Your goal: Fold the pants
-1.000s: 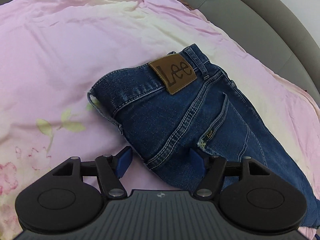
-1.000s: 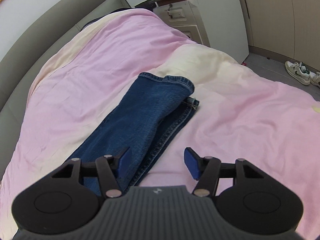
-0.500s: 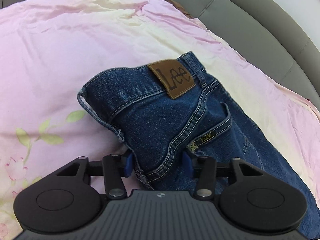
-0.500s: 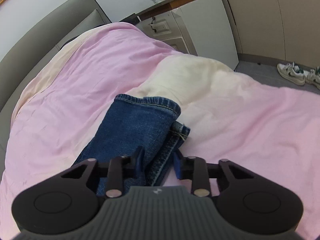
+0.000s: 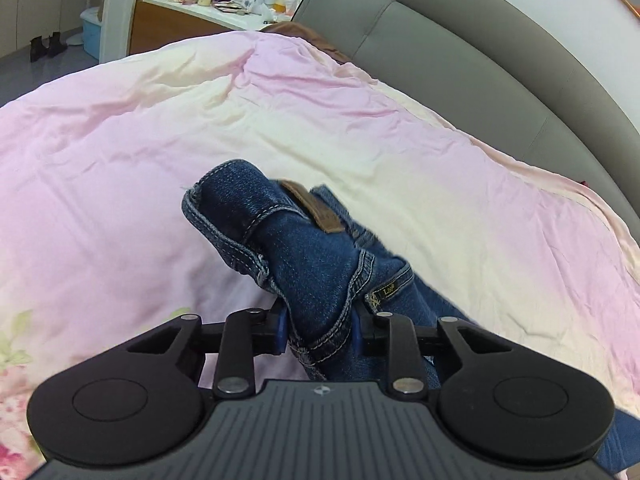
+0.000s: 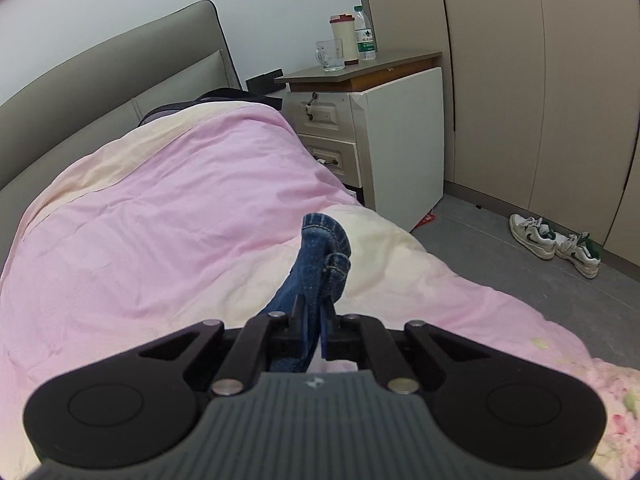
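Observation:
The blue jeans [image 5: 304, 256] are folded lengthwise, with a brown leather patch [image 5: 316, 208] at the waistband. My left gripper [image 5: 320, 328] is shut on the jeans near the waist and holds that end lifted off the pink duvet [image 5: 120, 140]. My right gripper [image 6: 316, 320] is shut on the jeans near the leg hems [image 6: 328, 248], which stick up above the duvet [image 6: 140, 240]. The middle of the jeans is hidden behind both grippers.
A grey padded headboard [image 5: 480, 60] runs along the bed's far side. A white nightstand [image 6: 380, 128] with a cup and bottles stands past the bed, with sneakers [image 6: 556, 240] on the grey floor. A cluttered counter [image 5: 224, 4] stands beyond the bed in the left wrist view.
Both grippers went from open above the flat jeans to shut on them. Each has since lifted its end of the jeans off the duvet.

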The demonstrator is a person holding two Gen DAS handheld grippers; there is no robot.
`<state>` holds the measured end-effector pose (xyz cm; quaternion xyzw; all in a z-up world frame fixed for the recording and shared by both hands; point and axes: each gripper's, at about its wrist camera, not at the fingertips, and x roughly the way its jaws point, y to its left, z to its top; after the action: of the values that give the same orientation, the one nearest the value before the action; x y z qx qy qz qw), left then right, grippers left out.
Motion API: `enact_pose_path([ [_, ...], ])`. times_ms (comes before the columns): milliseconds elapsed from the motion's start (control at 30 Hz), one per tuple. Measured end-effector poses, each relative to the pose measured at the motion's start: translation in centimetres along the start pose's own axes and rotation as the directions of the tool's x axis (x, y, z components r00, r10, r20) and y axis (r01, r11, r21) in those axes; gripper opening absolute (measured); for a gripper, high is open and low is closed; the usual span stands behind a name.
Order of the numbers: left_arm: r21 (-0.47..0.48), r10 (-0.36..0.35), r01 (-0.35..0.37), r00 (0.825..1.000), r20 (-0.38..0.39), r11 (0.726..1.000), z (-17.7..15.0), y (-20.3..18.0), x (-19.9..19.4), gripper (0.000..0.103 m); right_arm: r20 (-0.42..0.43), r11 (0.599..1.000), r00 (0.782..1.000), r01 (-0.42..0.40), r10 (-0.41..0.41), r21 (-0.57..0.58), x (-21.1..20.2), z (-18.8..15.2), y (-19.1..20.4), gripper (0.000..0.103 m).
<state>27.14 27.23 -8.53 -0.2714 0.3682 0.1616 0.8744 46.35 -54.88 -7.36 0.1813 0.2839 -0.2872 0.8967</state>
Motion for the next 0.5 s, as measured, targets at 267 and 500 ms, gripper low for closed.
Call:
enact_pose_path([
  [267, 0.046, -0.003, 0.009, 0.992, -0.129, 0.999, -2.4, 5.5, -5.1, 0.033, -0.133, 0.997, 0.991, 0.031, -0.021, 0.077, -10.9, -5.2, -11.3, 0.0],
  [500, 0.068, 0.049, -0.034, 0.974, -0.222, 0.997, -4.7, 8.2, -3.3, 0.033, -0.203, 0.993, 0.977, 0.085, -0.068, 0.079, -16.4, -14.2, -19.7, 0.0],
])
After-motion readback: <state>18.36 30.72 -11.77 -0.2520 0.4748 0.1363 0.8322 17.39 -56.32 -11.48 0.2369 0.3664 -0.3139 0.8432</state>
